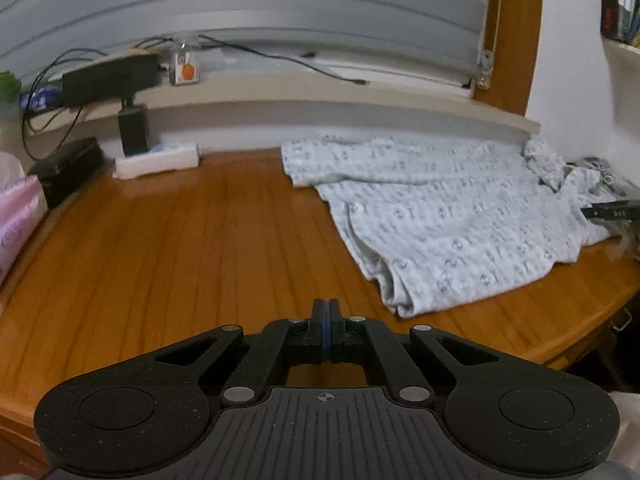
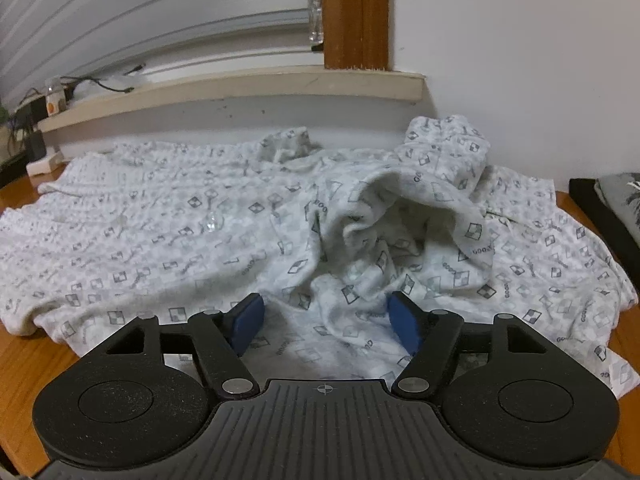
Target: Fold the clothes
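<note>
My left gripper [image 1: 325,312] hangs over bare wood near the front edge of the worktop [image 1: 168,248], its jaws pressed fully together with nothing between them, blue pads meeting in a thin line. Toward the right side of the worktop, well apart from those jaws, lies the garment [image 1: 452,216], a pale shirt printed with small grey checkered squares and lettering; it reaches back to the rear edge under the window ledge [image 1: 320,92], and its near edge is rolled into soft folds. My right gripper [image 2: 326,320] sits low over that same garment [image 2: 160,240], jaws standing wide, one blue pad [image 2: 246,326] on either side of a raised ridge of cloth. I cannot tell whether the pads touch the fabric; they are not pressing it. Just beyond the right jaws the cloth is bunched into a crumpled mound with a hollow opening, while the rest spreads flatter toward the left. At the back left corner of the worktop sit a white power strip [image 1: 158,164] with a black adapter [image 1: 134,130] plugged in, a black box [image 1: 66,170] and a pink tissue pack [image 1: 18,216]. A dark folded item [image 2: 616,204] lies at the right edge.
</note>
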The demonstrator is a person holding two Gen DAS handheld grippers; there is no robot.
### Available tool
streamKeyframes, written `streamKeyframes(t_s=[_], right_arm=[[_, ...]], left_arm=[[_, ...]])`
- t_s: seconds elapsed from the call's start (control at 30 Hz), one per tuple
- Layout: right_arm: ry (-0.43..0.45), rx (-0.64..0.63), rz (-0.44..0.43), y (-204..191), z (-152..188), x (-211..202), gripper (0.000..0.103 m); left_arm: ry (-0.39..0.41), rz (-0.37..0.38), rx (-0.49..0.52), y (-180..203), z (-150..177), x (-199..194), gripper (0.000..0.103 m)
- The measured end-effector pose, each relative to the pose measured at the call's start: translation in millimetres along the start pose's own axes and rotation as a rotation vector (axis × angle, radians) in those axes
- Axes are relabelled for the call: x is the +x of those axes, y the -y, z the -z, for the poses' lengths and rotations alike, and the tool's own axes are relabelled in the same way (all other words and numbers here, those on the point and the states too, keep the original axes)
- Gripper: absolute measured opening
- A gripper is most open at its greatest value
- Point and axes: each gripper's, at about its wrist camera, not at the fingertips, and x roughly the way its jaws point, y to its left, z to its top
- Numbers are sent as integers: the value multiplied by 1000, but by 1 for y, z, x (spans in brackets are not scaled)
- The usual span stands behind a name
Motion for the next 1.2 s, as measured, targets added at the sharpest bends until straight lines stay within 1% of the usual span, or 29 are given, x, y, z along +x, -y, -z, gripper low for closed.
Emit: streamKeyframes(t_s=[0.1,0.13,0.17,0.2,0.27,0.33,0.37,0.4,0.47,0.5,0.6,0.63,0.67,0.73,0.8,0.93,1.0,1.03,1.07,1.1,1.13,1.17,1.2], right_arm=[[14,33,-26,5,1,-3,68],[18,44,-35,7,1,-4,68],[26,54,-42,9,1,-6,68],[38,64,-48,11,1,-7,68],[64,86,-46,15,1,-12,68],[94,90,-27,17,-3,-18,68],[115,86,-19,18,-7,-22,69],[137,82,-11,20,-11,-26,72],[164,95,-10,27,-25,-31,74],[174,105,-12,32,-33,-32,74],[182,108,6,48,-61,-29,77],[172,107,24,53,-70,-25,77],[162,110,36,59,-79,-20,77],[128,125,47,70,-95,-6,77],[64,130,48,79,-108,15,77],[-147,117,50,92,-111,70,76],[-216,121,52,99,-105,87,68],[-223,140,28,102,-103,90,64],[-220,153,1,104,-101,91,50],[-212,156,-25,105,-100,90,33],[-197,149,-48,104,-99,88,21],[-176,143,-66,102,-98,84,4],[-143,138,-71,100,-99,77,4]], left_arm=[[22,20,7,8,-13,2,1],[29,31,7,10,-17,4,3],[34,43,13,13,-22,7,11],[38,55,20,16,-28,11,14],[34,80,39,23,-42,27,15],[26,104,63,34,-55,45,15],[22,116,75,40,-62,54,15],[19,129,86,45,-68,64,15],[20,162,105,60,-82,85,31],[23,178,118,68,-89,94,33],[25,238,139,90,-109,125,33],[27,253,145,97,-115,135,34],[29,268,150,103,-121,144,40],[25,299,158,114,-129,165,50],[12,323,151,119,-132,182,50],[-17,361,131,121,-130,210,54],[-38,389,128,119,-126,220,58],[-50,408,132,118,-123,224,59],[-55,428,137,118,-122,225,60],[-61,448,142,118,-121,227,60],[-66,466,145,118,-120,229,60],[-70,475,138,116,-120,230,60],[-75,484,130,115,-120,231,60]])
